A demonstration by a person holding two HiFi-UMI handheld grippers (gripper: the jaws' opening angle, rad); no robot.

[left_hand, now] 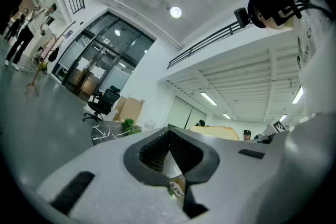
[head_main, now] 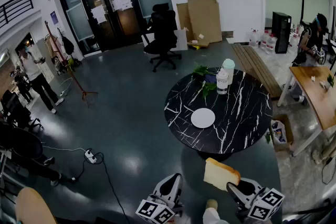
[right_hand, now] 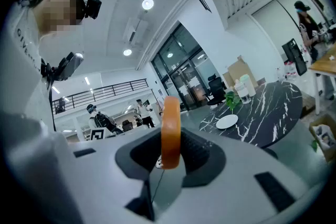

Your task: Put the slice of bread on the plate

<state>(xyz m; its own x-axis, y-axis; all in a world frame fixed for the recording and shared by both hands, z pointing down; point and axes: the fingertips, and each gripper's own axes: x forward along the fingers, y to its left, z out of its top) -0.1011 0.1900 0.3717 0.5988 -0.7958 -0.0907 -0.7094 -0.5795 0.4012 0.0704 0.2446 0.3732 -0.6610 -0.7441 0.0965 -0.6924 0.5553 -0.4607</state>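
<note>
A slice of bread (head_main: 220, 173), pale with an orange-brown crust, hangs in the air in front of the near edge of the round black marble table (head_main: 247, 113). My right gripper (head_main: 232, 187) is shut on its lower corner. In the right gripper view the bread (right_hand: 170, 128) stands edge-on between the jaws of that gripper (right_hand: 169, 157). The white plate (head_main: 202, 118) lies bare on the table's near left part, beyond the bread; it also shows in the right gripper view (right_hand: 227, 121). My left gripper (head_main: 169, 189) hangs low to the left, shut on nothing (left_hand: 169, 150).
Two bottles (head_main: 224, 75) and a green plant (head_main: 202, 75) stand at the table's far side. A black office chair (head_main: 161, 34) is behind it. A wooden desk (head_main: 315, 93) and a box on the floor (head_main: 279, 131) lie to the right. A power strip with cable (head_main: 90, 156) runs at left.
</note>
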